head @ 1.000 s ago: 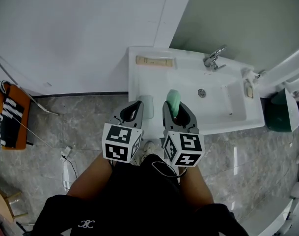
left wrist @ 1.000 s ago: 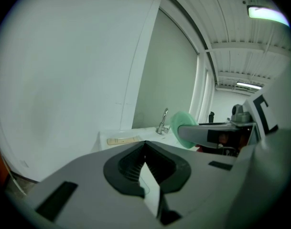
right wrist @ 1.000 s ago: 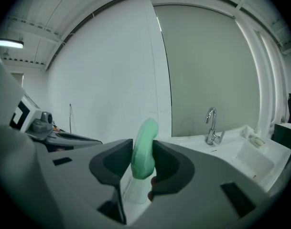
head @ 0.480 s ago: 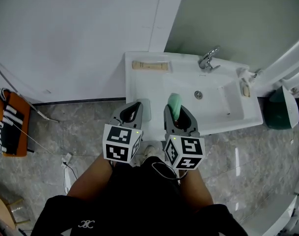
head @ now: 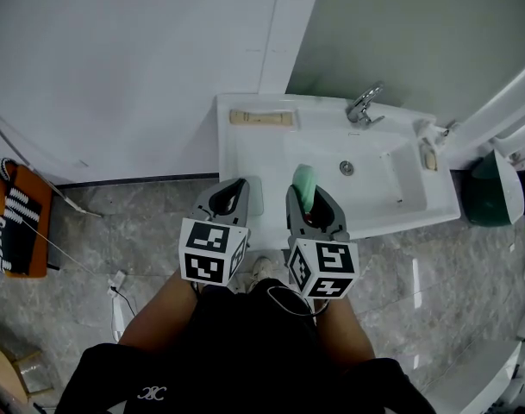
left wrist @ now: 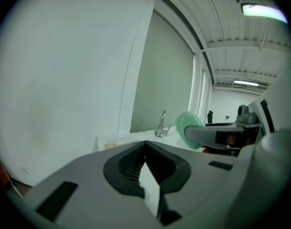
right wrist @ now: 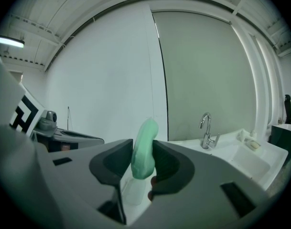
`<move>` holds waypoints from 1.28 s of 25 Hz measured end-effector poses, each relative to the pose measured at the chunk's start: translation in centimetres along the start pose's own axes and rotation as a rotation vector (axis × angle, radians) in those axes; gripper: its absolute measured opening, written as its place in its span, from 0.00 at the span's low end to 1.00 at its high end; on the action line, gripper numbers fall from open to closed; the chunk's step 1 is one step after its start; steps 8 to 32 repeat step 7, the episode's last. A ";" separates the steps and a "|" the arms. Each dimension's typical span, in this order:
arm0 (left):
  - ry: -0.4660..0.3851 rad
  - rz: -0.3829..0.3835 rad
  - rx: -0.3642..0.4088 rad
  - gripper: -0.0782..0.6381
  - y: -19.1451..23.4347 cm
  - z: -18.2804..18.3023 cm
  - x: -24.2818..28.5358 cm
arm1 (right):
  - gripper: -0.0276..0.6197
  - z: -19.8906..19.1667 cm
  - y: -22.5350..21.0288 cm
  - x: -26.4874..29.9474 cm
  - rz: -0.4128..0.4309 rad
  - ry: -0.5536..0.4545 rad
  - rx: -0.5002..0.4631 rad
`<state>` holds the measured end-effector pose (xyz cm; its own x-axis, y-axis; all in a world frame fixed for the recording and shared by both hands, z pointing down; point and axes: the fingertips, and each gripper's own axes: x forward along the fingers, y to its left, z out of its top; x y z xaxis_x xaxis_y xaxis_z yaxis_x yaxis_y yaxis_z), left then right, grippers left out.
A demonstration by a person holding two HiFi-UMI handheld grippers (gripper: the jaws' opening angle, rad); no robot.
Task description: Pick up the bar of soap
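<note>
Two grippers barely shifted over last second. Right gripper (head: 309, 201) kept jaws part-spread, clamped on bar of soap (head: 303, 181), green, standing on edge, clear above front edge of sink (head: 245, 153). Left gripper (head: 232, 195) stayed closed, empty. Pick-up looked done.

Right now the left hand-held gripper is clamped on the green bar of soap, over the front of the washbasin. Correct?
Wrong side. The right hand-held gripper is clamped on the green bar of soap, over the front of the washbasin; the right gripper view shows it between the jaws. The left hand-held gripper is shut and empty.
</note>
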<state>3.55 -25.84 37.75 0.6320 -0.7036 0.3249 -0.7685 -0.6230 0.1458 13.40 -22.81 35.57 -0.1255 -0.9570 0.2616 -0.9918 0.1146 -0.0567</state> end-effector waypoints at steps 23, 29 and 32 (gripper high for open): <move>0.003 -0.006 -0.005 0.12 0.3 -0.3 0.3 | 0.26 0.0 0.2 0.4 0.003 -0.002 0.002; 0.003 -0.006 -0.005 0.12 0.3 -0.3 0.3 | 0.26 0.0 0.2 0.4 0.003 -0.002 0.002; 0.003 -0.006 -0.005 0.12 0.3 -0.3 0.3 | 0.26 0.0 0.2 0.4 0.003 -0.002 0.002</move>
